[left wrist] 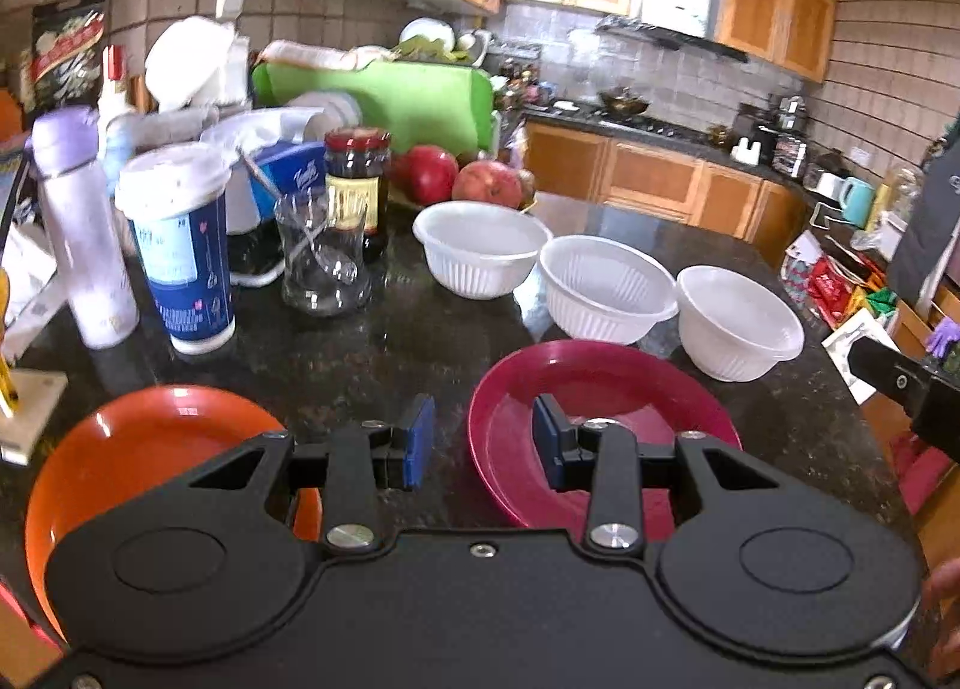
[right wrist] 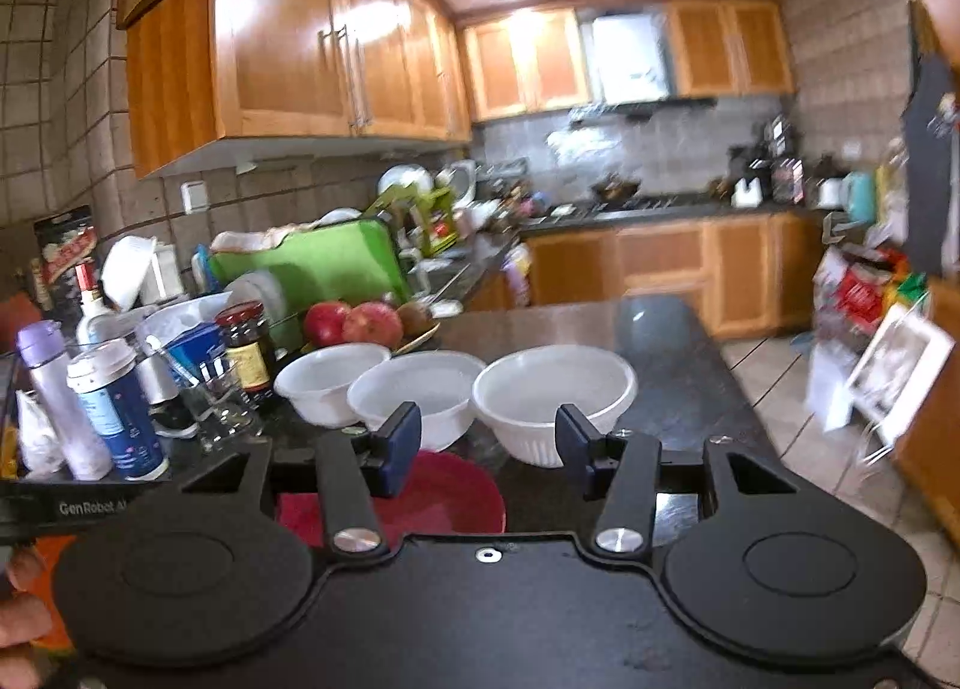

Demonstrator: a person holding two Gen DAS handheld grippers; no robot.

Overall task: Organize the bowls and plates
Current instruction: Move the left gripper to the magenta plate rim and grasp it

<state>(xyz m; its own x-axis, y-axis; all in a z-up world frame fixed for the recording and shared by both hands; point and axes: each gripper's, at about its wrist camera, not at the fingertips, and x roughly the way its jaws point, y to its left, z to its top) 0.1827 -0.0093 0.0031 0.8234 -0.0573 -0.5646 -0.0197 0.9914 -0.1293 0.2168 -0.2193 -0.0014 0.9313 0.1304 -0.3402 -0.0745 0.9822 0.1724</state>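
Note:
Three white ribbed bowls stand in a row on the dark counter: left (left wrist: 480, 254) (right wrist: 327, 380), middle (left wrist: 606, 287) (right wrist: 420, 395), right (left wrist: 738, 320) (right wrist: 552, 395). A dark red plate (left wrist: 600, 425) (right wrist: 444, 494) lies in front of them, and an orange plate (left wrist: 144, 449) lies to its left. My left gripper (left wrist: 483, 440) is open and empty, above the gap between the two plates. My right gripper (right wrist: 487, 446) is open and empty, held above the counter in front of the middle and right bowls. Part of the right gripper shows at the left wrist view's right edge (left wrist: 906, 383).
Clutter fills the counter's left: a blue and white cup (left wrist: 177, 245), a lilac bottle (left wrist: 78, 227), a glass (left wrist: 321, 257), a dark jar (left wrist: 358, 185), red apples (left wrist: 462, 176), a green board (left wrist: 390, 95). The counter's right edge (left wrist: 840, 389) drops to the floor.

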